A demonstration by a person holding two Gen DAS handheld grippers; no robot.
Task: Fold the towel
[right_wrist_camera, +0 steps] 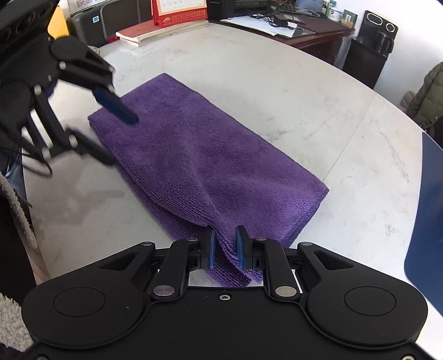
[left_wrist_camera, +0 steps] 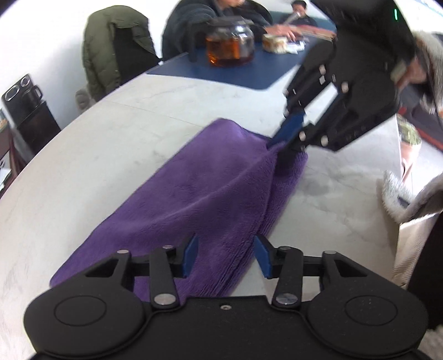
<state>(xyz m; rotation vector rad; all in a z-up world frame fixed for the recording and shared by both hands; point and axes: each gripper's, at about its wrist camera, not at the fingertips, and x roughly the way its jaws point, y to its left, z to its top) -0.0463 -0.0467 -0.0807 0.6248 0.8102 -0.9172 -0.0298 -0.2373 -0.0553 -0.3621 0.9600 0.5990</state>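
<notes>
A purple towel [left_wrist_camera: 199, 193] [right_wrist_camera: 207, 155] lies folded in several layers on the white marble table [right_wrist_camera: 304, 97]. My right gripper [right_wrist_camera: 225, 246] [left_wrist_camera: 279, 144] is shut on one corner of it, with the stacked layers pinched between the blue pads. That corner is raised a little, so a ridge runs along the cloth. My left gripper [left_wrist_camera: 227, 257] [right_wrist_camera: 121, 139] is at the opposite end, open. Its jaws straddle the towel's edge with one pad above the cloth, and neither pad presses on it.
A glass teapot of tea [left_wrist_camera: 229, 44] and a tin [left_wrist_camera: 274, 43] stand on a blue mat [left_wrist_camera: 221, 74] at the table's far side, where people sit. A green jacket [left_wrist_camera: 110, 49] hangs over a chair. A red calendar [right_wrist_camera: 180, 11] and books lie beyond the other end.
</notes>
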